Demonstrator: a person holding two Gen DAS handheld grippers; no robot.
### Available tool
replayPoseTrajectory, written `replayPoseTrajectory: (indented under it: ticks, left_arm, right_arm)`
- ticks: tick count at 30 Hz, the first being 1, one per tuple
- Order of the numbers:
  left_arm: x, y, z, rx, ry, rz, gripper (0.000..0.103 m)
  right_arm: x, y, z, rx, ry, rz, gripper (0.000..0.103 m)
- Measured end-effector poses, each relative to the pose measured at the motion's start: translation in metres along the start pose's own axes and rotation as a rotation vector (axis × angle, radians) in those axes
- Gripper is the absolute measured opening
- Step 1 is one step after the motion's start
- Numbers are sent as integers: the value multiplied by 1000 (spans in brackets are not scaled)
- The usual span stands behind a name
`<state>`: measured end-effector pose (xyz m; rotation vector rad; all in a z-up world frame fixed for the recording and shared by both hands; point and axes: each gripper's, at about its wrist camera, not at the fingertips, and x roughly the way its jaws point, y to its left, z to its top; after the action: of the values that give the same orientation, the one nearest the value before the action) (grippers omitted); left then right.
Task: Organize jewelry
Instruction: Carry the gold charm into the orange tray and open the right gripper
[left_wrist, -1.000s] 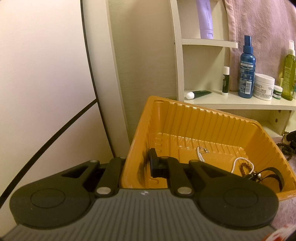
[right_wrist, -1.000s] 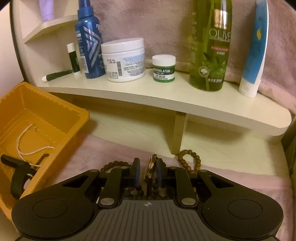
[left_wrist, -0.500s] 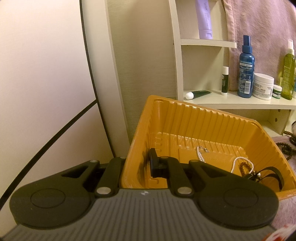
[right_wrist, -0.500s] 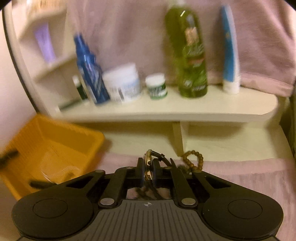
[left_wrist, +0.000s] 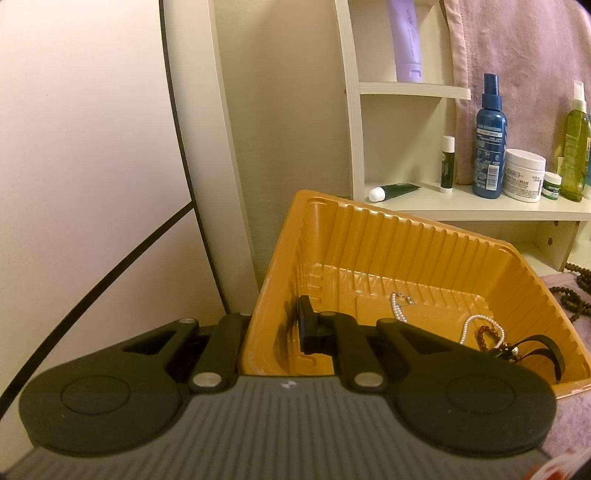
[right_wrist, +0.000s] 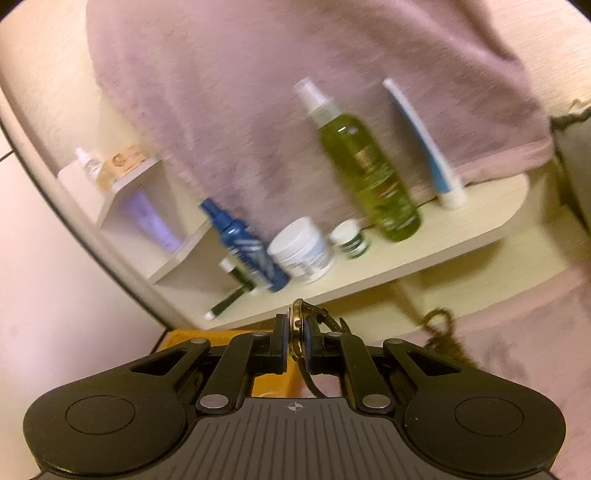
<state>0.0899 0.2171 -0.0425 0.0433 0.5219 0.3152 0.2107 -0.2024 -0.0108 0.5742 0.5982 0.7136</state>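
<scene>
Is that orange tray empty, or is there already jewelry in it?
Not empty. The orange tray holds a pearl strand, an amber bead bracelet and a black strap.

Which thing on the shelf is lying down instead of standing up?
The dark green tube with the white cap, at the shelf's left end. The spray bottles, jars and lip balm stick beside it all stand upright.
</scene>
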Motion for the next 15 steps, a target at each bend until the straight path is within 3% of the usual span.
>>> replayPoseTrajectory:
  ticks: [9, 15]
  left_arm:
    - [-2, 1, 0, -3, -3, -6, 10]
    - [-2, 2, 0, -9, -1, -12, 10]
  right_arm:
    - [74, 65, -41, -72, 175, 132, 9]
    - [129, 105, -83, -199, 292, 152, 9]
